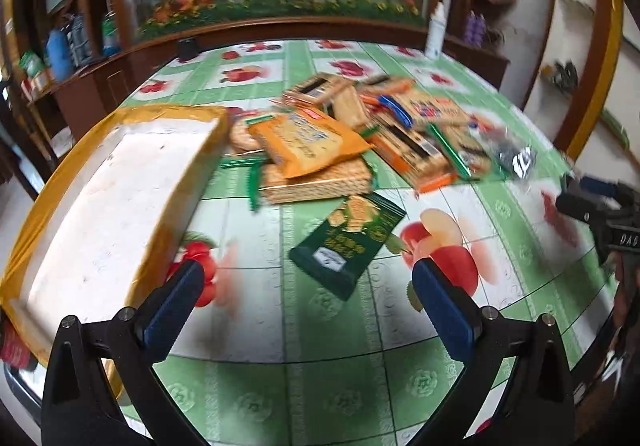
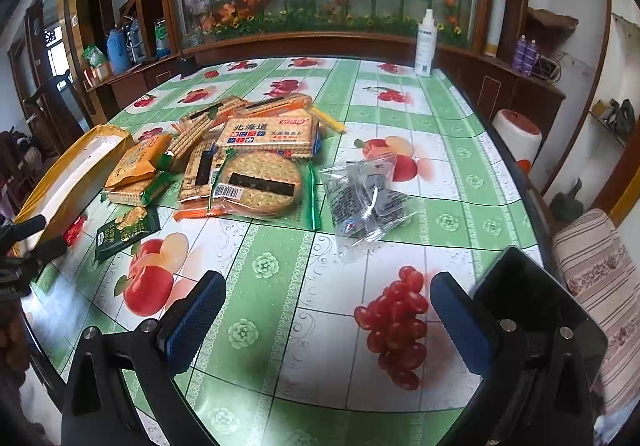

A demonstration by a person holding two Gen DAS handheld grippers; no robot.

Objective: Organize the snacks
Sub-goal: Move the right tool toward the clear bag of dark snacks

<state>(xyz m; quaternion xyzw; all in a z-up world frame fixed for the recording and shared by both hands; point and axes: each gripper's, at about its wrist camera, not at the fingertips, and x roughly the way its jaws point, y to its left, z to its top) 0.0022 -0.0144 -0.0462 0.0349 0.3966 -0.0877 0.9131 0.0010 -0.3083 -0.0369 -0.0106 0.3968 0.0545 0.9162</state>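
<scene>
Fingers first: my left gripper [image 1: 308, 306] hangs over the counter [image 1: 340, 386] with its two blue pads spread wide and nothing between them. My right gripper [image 2: 328, 320] is the same, pads wide apart and empty, over a printed bunch of grapes on the green fruit-patterned cloth.

Straight ahead of my left fingers, just beyond their tips, lies a dark green cracker packet [image 1: 348, 242], flat on the cloth. Its long axis runs on a slant, from near-left to far-right, so it sits crosswise to neither pad. From my right wrist view that same green packet [image 2: 127, 230] is far off to the left, so I judge the left hand much the nearer for it.

To the left of the green packet, touching nothing I can make out, sits a white foam box with yellow tape round its rim [image 1: 120, 182]; it looks empty, and is probably where the snacks go.

Ahead of my right fingers, closer than anything else on that side, is a clear bag of small dark packets [image 2: 366, 198], lying apart from the rest.

Further back is the main heap: an orange biscuit pack [image 1: 308, 142] resting on other packs, a round cracker pack [image 2: 260, 184], and a rectangular cracker pack with blue lettering [image 2: 272, 138], all overlapping.

At the far edge stands a white spray bottle [image 2: 425, 44].
</scene>
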